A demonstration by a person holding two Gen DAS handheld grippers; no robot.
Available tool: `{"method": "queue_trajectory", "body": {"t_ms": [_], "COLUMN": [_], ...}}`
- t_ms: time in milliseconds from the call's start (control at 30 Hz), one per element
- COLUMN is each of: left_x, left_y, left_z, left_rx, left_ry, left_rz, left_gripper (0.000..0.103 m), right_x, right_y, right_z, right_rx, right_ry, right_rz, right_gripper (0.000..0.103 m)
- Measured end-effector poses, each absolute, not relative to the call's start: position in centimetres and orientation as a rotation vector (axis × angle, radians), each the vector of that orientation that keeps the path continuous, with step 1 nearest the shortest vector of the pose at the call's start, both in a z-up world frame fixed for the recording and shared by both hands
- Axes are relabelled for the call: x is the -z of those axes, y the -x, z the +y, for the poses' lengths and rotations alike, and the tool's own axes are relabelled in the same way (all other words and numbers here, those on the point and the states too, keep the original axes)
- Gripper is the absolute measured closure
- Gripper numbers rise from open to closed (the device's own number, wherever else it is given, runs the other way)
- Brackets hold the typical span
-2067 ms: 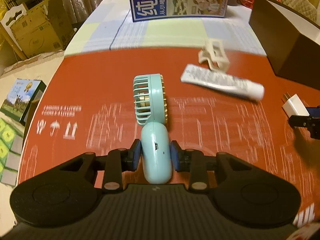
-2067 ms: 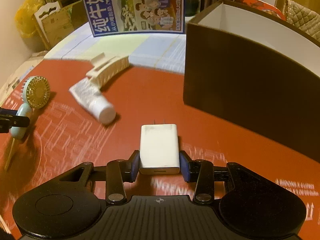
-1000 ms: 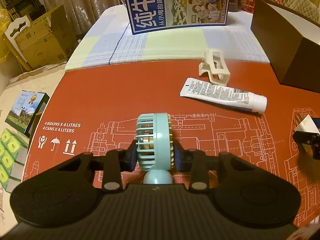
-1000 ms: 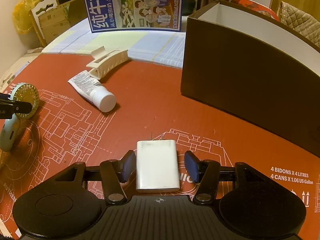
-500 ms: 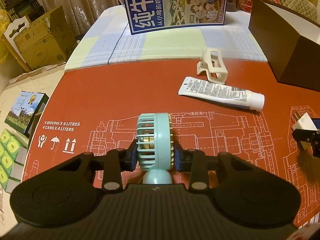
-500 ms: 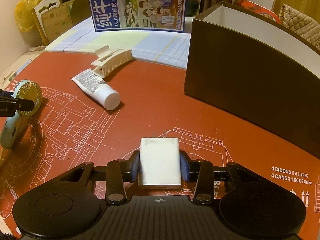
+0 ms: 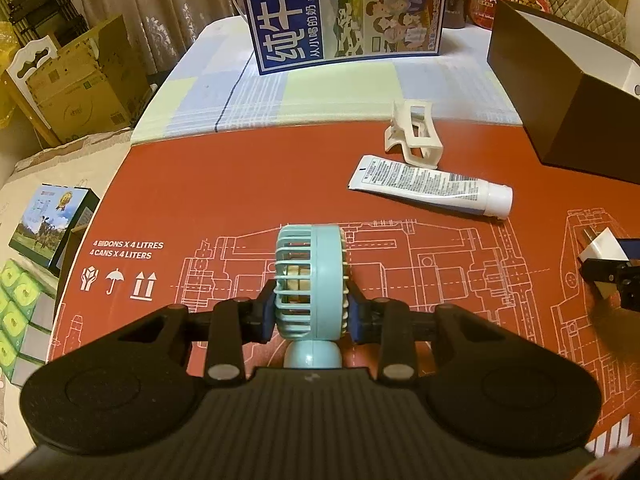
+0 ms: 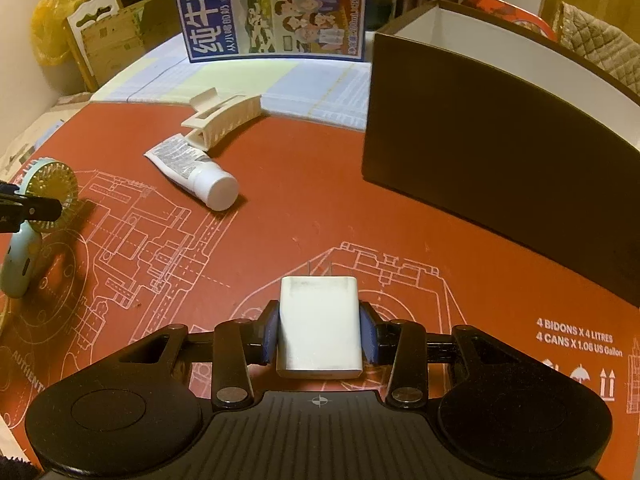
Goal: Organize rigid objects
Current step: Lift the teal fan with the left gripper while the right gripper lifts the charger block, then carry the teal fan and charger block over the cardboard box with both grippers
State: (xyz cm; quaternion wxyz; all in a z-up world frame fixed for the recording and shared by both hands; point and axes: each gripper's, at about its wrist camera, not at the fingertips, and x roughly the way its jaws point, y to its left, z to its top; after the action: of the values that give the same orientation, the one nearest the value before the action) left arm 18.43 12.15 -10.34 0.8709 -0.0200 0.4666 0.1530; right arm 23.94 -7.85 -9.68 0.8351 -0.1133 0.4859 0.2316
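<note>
Left wrist view showed my left gripper [image 7: 311,316] clamped on the mini fan [image 7: 310,280], right gripper [image 8: 320,338] pinching the charger [image 8: 319,330], so both probably needed lifting into the brown box [image 8: 492,152] next.

both black grippers show ribbed bodies, round side discs, silver screws and blue-padded fingers [image 8: 271,330].

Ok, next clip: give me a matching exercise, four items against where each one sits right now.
Items:
1. handheld fan
2. wall charger
3. hair clip
4. tube of cream

Places:
A. lying on the red mat, cap pointing toward the brown box
B. clamped in the right claw
C. clamped in the left claw
D. loose at the mat's far edge, beside the tube's crimped end

Pairs: 1-C, 2-B, 3-D, 4-A
</note>
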Motion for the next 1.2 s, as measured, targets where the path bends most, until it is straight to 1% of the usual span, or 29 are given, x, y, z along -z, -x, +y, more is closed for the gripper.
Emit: {"method": "queue_trajectory", "body": {"t_ms": [567, 900, 1200], "left_x": [5.0, 1.2, -2.0], "left_y": [-18.5, -20.0, -22.9], "left_z": [10.0, 7.8, 4.5], "left_rx": [-0.270, -0.188, -0.078], "left_ry": [0.042, 0.060, 0.033], "left_rz": [0.835, 0.756, 0.690], "left_gripper": [0.073, 0.073, 0.073], "right_x": [6.3, 2.3, -1.7], "right_y": [-24.6, -25.3, -26.7], "right_z": [-10.9, -13.3, -16.4], "right_rx": [-0.434, -0.410, -0.372], "right_ry": [0.151, 0.097, 0.058], "right_rz": [0.955, 0.869, 0.789], "right_gripper": [0.065, 0.065, 0.065]}}
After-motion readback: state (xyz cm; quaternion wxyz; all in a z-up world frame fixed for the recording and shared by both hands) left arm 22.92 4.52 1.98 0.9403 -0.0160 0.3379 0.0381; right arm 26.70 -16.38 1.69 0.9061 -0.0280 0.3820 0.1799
